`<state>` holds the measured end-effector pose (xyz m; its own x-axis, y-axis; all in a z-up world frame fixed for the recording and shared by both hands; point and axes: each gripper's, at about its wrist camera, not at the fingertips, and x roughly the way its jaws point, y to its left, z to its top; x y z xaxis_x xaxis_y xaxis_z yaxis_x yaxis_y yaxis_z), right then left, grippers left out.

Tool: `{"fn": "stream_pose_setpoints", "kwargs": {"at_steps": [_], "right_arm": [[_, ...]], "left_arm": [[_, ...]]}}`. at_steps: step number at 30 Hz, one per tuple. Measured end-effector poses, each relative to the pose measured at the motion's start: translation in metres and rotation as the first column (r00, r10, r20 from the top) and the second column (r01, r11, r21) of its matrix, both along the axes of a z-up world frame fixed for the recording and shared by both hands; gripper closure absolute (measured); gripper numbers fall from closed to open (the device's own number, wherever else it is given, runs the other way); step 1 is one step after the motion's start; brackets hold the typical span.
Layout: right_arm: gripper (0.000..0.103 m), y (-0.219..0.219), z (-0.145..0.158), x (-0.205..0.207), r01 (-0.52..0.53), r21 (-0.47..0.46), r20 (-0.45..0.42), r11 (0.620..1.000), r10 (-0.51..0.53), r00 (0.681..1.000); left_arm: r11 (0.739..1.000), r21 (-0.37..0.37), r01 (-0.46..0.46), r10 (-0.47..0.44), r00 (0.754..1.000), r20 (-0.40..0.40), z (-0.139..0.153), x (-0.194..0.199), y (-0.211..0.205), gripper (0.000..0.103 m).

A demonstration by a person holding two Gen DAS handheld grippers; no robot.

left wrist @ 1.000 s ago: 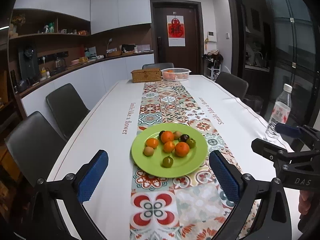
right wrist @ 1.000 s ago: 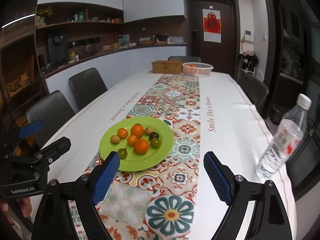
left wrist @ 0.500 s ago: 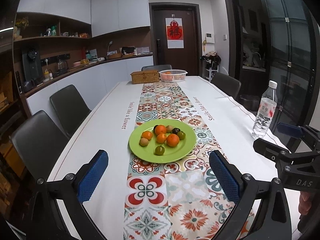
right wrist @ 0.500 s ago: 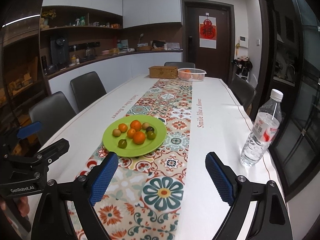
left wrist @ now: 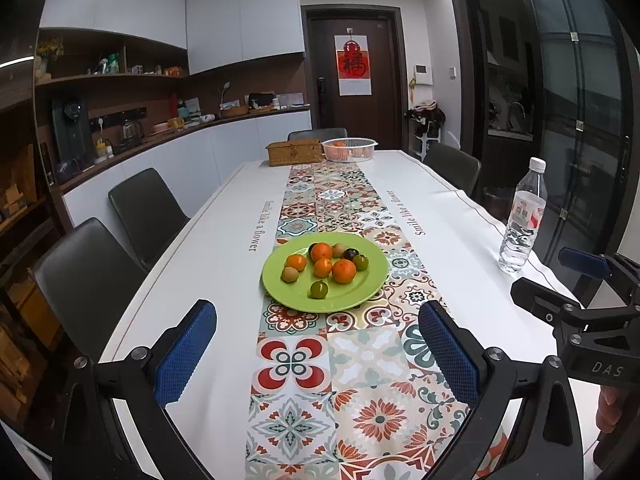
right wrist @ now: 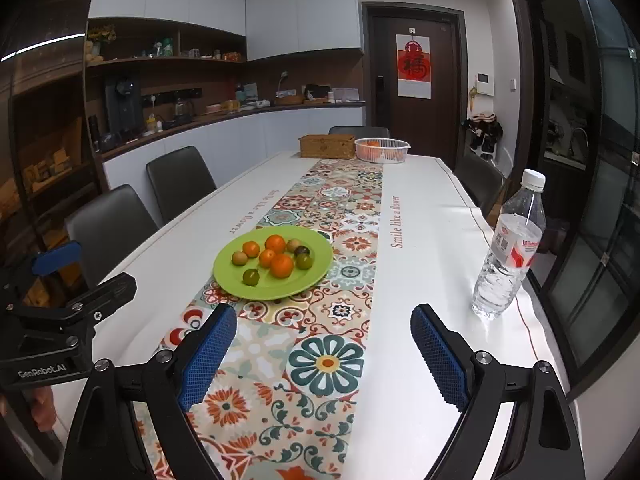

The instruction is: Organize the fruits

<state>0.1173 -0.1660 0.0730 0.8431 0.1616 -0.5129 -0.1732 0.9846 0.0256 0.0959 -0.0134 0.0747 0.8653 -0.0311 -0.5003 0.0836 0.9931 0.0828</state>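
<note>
Fruits (left wrist: pixel 325 266) are all piled on a lime-green plate (left wrist: pixel 362 294) sitting on the patterned runner (left wrist: pixel 352 360) down the middle of the counter (left wrist: pixel 208 264). Four orange ones that look like mandarins, a couple of tan-brown ones, two greenish ones and one really dark one, mostly bunched together, with one green one a bit apart near the front rim. Left hand-held gripper (left wrist: pixel 316 354) has its blue pads spread wide with nothing between them, and it's short of the plate. Right hand-held gripper (right wrist: pixel 324 354) is the same, jaws apart and empty. Water bottle (right wrist: pixel 508 248) stands upright by the right edge, and a white basket (right wrist: pixel 382 150) with more orange fruit sits at the far end.
</note>
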Motion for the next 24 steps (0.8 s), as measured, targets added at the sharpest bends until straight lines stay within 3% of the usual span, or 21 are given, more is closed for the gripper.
{"fn": "stream_pose_setpoints", "kwargs": {"at_steps": [24], "right_arm": [[0.013,0.0005,-0.0042,-0.0050,-0.004,-0.007,-0.013,1.000,0.004,1.000]], "left_arm": [[1.000,-0.001,-0.030,0.030,1.000,0.003,-0.0034,-0.0062,0.0025,0.000]]}}
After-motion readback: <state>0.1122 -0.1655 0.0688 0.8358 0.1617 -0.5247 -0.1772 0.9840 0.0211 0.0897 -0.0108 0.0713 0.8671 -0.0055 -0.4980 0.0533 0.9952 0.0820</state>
